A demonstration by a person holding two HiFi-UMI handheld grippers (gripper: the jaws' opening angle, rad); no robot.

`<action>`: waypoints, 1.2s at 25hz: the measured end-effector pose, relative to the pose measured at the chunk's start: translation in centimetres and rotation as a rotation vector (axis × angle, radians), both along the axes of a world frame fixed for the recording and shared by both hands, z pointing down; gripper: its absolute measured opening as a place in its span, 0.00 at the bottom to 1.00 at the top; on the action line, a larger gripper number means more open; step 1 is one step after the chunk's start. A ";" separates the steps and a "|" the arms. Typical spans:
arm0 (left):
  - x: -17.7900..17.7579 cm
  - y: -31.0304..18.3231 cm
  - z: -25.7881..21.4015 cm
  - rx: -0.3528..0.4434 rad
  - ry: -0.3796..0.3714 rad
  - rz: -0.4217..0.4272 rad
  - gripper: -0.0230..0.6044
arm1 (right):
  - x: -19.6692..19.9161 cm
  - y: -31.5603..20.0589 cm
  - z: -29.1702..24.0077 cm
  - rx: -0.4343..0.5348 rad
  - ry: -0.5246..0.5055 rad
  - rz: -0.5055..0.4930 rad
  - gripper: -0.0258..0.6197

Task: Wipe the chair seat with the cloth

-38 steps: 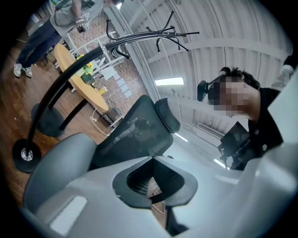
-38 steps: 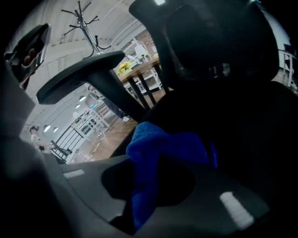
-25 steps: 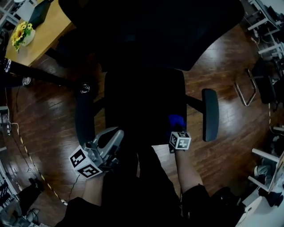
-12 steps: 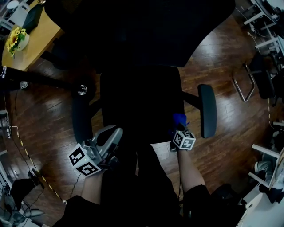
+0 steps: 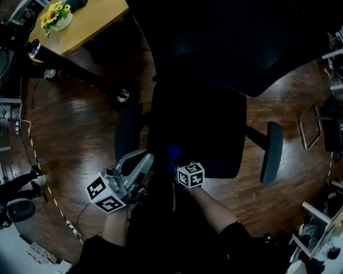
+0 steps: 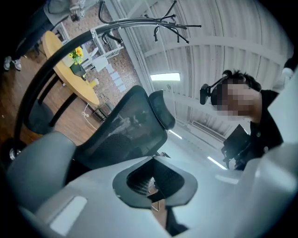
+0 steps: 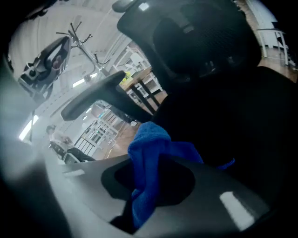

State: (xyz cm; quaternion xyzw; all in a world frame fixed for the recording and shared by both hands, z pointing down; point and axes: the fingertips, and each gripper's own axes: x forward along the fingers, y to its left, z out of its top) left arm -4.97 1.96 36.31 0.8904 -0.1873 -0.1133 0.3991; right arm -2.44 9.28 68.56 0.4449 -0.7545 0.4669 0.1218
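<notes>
Jaws of the right gripper point(image 7: 160, 158) are clamped on the blue cloth point(image 7: 150, 139), which sits at the near left edge of the black chair seat point(image 5: 206, 128). Those of the left gripper point(image 6: 151, 160) are closed on nothing, held off the seat by its left armrest point(image 5: 127, 131). Around the chair spreads a dark, glossy wooden floor point(image 5: 75, 123), with a light wooden table point(image 5: 94, 21) at upper left bearing yellow flowers point(image 5: 53, 15)

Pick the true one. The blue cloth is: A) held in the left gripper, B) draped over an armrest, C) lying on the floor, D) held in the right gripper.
D: the right gripper has its jaws shut on the blue cloth, as its own view shows.
</notes>
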 end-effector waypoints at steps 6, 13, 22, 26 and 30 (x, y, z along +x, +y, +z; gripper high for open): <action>-4.5 0.7 0.4 -0.013 -0.037 -0.092 0.02 | -10.3 -0.2 1.1 -0.003 0.053 -0.177 0.14; -6.2 1.1 1.2 -0.024 -0.053 -0.107 0.02 | -12.9 1.1 1.6 0.096 0.176 -0.281 0.14; -0.8 1.3 -0.1 -0.002 -0.034 0.016 0.02 | -4.2 4.4 3.1 0.050 0.257 -0.210 0.14; 2.9 1.6 -1.3 0.028 -0.010 0.084 0.02 | 6.1 6.9 4.1 -0.011 0.348 -0.080 0.14; 6.2 1.4 -2.2 0.047 0.016 0.143 0.02 | 17.2 9.3 3.7 -0.051 0.441 0.066 0.14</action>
